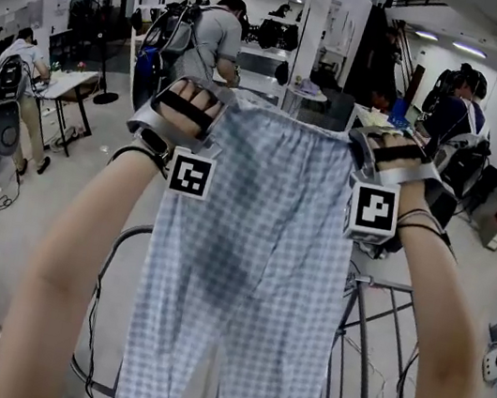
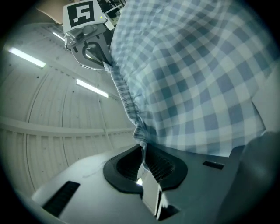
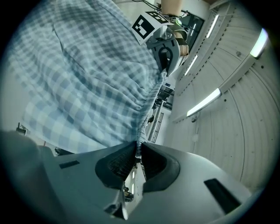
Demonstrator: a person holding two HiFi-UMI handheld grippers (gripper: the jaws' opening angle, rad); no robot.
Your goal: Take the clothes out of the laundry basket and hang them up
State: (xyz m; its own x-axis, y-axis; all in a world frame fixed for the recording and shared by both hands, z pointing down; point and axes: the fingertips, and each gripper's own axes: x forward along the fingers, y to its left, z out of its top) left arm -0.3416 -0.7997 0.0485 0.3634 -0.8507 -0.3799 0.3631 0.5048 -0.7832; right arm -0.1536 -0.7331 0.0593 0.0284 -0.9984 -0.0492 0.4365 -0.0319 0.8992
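- The fingers (image 2: 162,168) of the left gripper (image 2: 142,151) are pressed together on the checked shorts (image 2: 197,78). The gathered waistband edge rises straight out of their closed tips.
- On the right gripper (image 3: 136,151) the fingers (image 3: 114,162) are clamped the same way on the other end of that waistband. Neither hand is free.
- In the head view the shorts hang spread flat between the two grippers. The waistband (image 1: 286,119) is on top, its long axis running left to right and about level. The two legs hang down toward the person.
- The coming move turns on the drying rack (image 1: 381,350), which lies below and behind the hanging cloth. Its rails show to the right of the shorts, and a curved bar shows at the left. I cannot tell whether the leg hems touch it.
- Both hands look equally near the rack, one at each corner. My judgement is that the waistband must go forward and down as one line, kept taut, to lay the cloth across a rail.
- The space directly above the rack is open. Other people (image 1: 210,39) and desks are well apart at the back, so the rack's own rails look like the only edges to catch on.
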